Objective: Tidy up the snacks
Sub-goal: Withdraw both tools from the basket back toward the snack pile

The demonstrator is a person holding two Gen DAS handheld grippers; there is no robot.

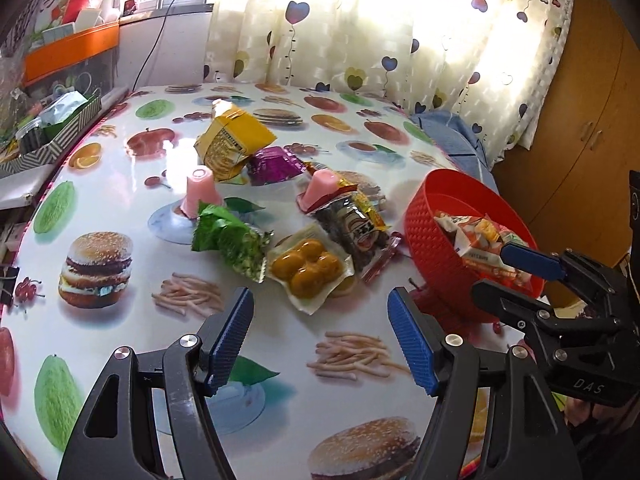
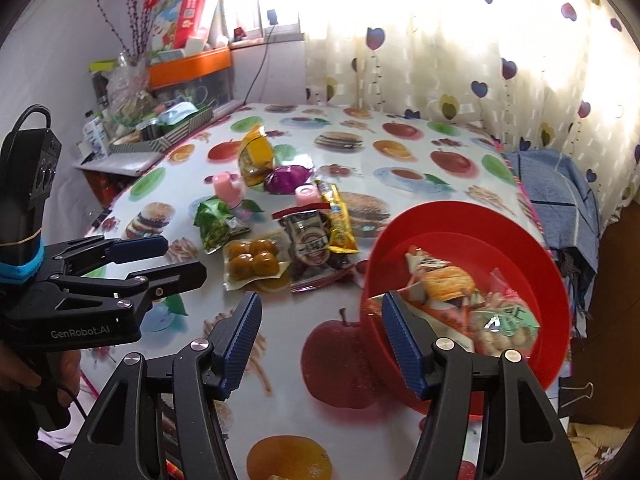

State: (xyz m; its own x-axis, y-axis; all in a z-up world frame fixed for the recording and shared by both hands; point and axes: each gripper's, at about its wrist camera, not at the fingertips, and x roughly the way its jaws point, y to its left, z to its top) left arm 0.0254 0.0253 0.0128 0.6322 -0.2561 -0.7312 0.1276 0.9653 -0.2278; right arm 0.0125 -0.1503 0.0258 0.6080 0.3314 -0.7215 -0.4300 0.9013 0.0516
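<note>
Both tongs empty, jaws apart; left gripper (image 1: 320, 332) should drop squarely over the egg-yolk pack (image 1: 309, 268) at frame centre, clamp its edges, then carry to red basket (image 1: 424, 216).

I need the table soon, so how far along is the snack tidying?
Just started. Done: a few packets already lie in the red basket. In hand: nothing; the left gripper and right gripper are both open and empty above the table. Left: the yellow bag, purple packet, two pink jelly cups, green packet, yellow-ball pack and dark packet.
</note>
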